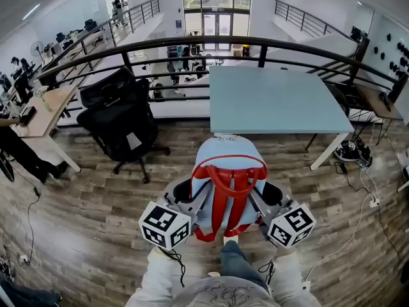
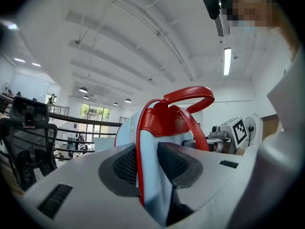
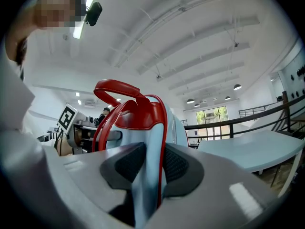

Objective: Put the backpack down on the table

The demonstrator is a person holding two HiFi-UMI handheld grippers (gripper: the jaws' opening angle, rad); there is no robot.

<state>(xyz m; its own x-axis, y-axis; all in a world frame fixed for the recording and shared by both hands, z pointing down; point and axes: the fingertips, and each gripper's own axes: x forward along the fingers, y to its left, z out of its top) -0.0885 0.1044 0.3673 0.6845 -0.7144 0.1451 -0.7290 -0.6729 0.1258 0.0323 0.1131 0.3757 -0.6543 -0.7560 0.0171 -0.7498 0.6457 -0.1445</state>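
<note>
A light blue backpack (image 1: 229, 165) with red straps and a red top handle hangs in the air between my two grippers, short of the near edge of the pale blue table (image 1: 275, 98). My left gripper (image 1: 192, 200) is shut on the backpack's left side; in the left gripper view its dark pads pinch the blue fabric (image 2: 151, 163) beside a red strap. My right gripper (image 1: 261, 203) is shut on the right side, and the right gripper view shows the backpack (image 3: 150, 142) squeezed between its pads. The red handle (image 2: 189, 95) stands up above the jaws.
A black office chair (image 1: 121, 117) stands left of the table. A dark curved railing (image 1: 192, 43) runs behind the table, with a lower floor beyond. A wooden desk (image 1: 45, 110) and a person stand at far left. Cables (image 1: 358, 184) lie on the wood floor at right.
</note>
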